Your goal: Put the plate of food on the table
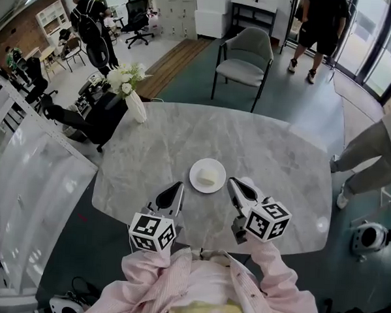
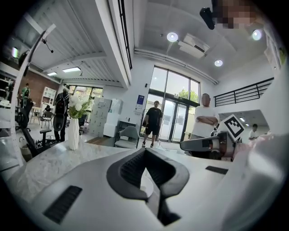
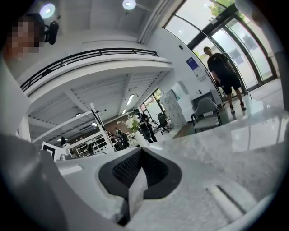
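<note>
Nearest the person, the left gripper (image 1: 175,186) and the right gripper (image 1: 234,184) hang side by side above the near edge of the marble desk (image 1: 280,157). Both are empty. The left gripper's dark ribbed fingers (image 2: 128,169) are pressed together with nothing between them, and the right gripper's fingers (image 3: 124,169) are likewise closed tip to tip. Just beyond the fingertips and between the two grippers, the white plate (image 1: 199,167) sits flat on the desk with a pale piece of food (image 1: 208,179) on it, clear of both sets of fingers. The set-down looks finished, so what remains is a clean retreat. The fingers are best drawn up and back toward the person rather than across the plate, with the closed tips and pink sleeves kept off its near rim so it is not nudged. Farther off, a vase of white flowers (image 1: 134,100) stands well left of the left fingers, and a grey chair (image 1: 243,57) stands past the far edge of the desk.
</note>
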{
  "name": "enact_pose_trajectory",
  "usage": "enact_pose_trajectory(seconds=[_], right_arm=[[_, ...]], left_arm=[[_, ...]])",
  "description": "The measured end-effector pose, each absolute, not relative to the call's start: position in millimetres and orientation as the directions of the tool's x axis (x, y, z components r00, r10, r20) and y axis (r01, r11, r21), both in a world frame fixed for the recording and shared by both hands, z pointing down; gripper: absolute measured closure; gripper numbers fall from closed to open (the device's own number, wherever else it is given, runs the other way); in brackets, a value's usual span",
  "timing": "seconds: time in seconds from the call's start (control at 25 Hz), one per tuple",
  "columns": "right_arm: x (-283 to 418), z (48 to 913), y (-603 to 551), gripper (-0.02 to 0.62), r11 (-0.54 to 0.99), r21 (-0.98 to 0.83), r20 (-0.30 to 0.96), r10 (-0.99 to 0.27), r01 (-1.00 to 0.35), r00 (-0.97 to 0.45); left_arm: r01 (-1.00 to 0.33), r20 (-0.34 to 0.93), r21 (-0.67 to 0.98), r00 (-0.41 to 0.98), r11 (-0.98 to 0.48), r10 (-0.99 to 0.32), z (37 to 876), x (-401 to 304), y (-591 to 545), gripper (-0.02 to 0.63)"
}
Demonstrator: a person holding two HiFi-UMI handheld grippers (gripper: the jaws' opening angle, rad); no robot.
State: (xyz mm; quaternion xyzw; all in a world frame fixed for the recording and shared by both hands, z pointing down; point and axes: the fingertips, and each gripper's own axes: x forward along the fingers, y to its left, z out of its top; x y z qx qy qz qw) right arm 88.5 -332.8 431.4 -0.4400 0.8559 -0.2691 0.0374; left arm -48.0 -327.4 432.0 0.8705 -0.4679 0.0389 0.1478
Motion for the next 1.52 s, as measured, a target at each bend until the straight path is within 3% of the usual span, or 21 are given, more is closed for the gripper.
enact_pose_trajectory(seconds=[0.56, 1.52], right_arm=[[112.8, 386.7, -331.8, 0.591, 0.474, -0.329, 0.069, -0.851, -0.817, -0.521], [128.4, 374.8, -331.6, 0.591, 0.449, -0.229, 0.044, -0.881, -0.863, -0.47]], left_arm=[[-0.868, 0.121, 0.153, 0.491, -0.472, -0.863, 389.4, -84.5, -336.3, 0.606], [-0.875, 0.097, 0.131, 0.48, -0.467, -0.872, 379.4, -83.2, -335.0, 0.606]])
